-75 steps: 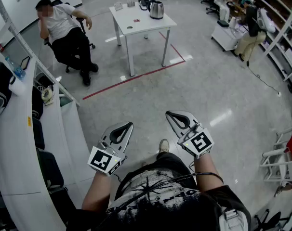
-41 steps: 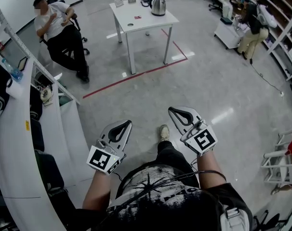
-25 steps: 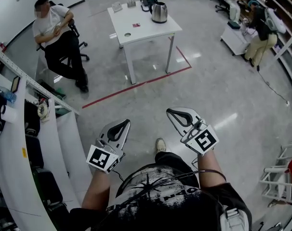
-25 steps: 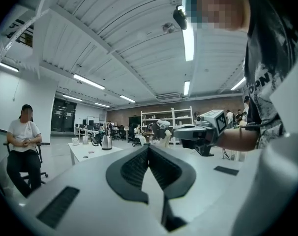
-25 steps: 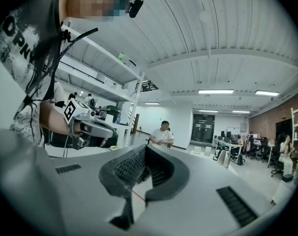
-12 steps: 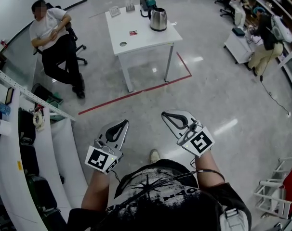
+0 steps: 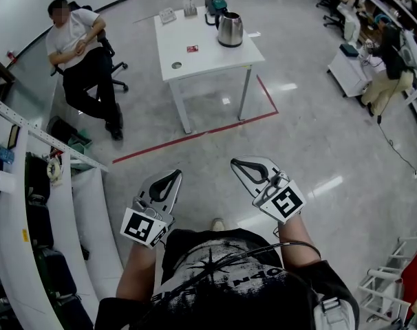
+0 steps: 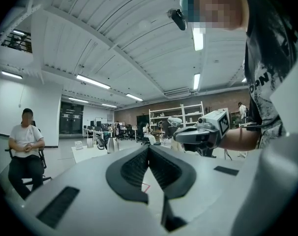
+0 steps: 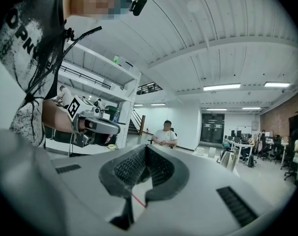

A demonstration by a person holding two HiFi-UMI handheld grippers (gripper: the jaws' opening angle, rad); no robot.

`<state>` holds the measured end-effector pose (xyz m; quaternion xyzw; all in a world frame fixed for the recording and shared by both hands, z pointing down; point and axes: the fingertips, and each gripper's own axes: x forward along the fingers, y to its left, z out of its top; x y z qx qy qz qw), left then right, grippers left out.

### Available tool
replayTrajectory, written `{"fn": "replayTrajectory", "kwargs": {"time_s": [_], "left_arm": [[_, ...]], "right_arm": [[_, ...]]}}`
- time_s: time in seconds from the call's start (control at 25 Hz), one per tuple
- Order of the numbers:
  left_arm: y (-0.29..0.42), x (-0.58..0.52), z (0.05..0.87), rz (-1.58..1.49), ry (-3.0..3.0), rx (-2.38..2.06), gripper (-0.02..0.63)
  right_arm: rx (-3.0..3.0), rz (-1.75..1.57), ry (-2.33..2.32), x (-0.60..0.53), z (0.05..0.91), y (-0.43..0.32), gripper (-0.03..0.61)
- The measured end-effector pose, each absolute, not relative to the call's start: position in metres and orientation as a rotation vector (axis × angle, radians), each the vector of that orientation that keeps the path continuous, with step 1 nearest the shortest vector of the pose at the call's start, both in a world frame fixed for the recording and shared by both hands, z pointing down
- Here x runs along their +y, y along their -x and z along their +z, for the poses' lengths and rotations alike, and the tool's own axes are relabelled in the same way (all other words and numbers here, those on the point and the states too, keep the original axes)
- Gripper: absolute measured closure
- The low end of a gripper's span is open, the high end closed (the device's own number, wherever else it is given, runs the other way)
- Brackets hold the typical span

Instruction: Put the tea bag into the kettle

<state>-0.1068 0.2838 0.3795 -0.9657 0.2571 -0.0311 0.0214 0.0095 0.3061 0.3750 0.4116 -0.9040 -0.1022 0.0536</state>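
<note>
A steel kettle (image 7: 230, 29) stands at the far right of a white table (image 7: 215, 57) well ahead of me. A small red tea bag (image 7: 192, 48) lies flat near the table's middle. Both grippers hang at waist height above the floor, far short of the table. My left gripper (image 7: 175, 174) is shut with nothing in it, and so is my right gripper (image 7: 235, 163). In the left gripper view the kettle (image 8: 110, 144) shows small beyond the closed jaws, with the right gripper (image 8: 181, 137) alongside. The right gripper view has the kettle (image 9: 226, 159) far off to the right.
A person sits on a chair (image 7: 81, 47) left of the table. A red tape line (image 7: 195, 135) crosses the grey floor in front of the table. White curved desks (image 7: 29, 239) run along my left. Another person stands by shelving (image 7: 387, 60) at the right. A small round object (image 7: 176, 65) lies on the table.
The table, kettle and seated person have drawn nearer and lower in the head view as I walk toward them. Both grippers stay shut and level.
</note>
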Motion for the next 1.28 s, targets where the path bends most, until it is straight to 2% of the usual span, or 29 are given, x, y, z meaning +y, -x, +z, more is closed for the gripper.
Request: {"fn": "replayTrajectory", "kwargs": {"time_s": [0.6,1.28], "left_arm": [[0.092,0.264,0.39,-0.044,3.029,0.757,0.603],[0.067,0.161,0.381,-0.027,3.045,0.636,0.603]], "right_arm": [[-2.695,-0.343,-1.242,0.288,0.374,-0.021,0.568],[-2.63,-0.353,-1.326,0.189,0.366,-0.045,0.569]]}}
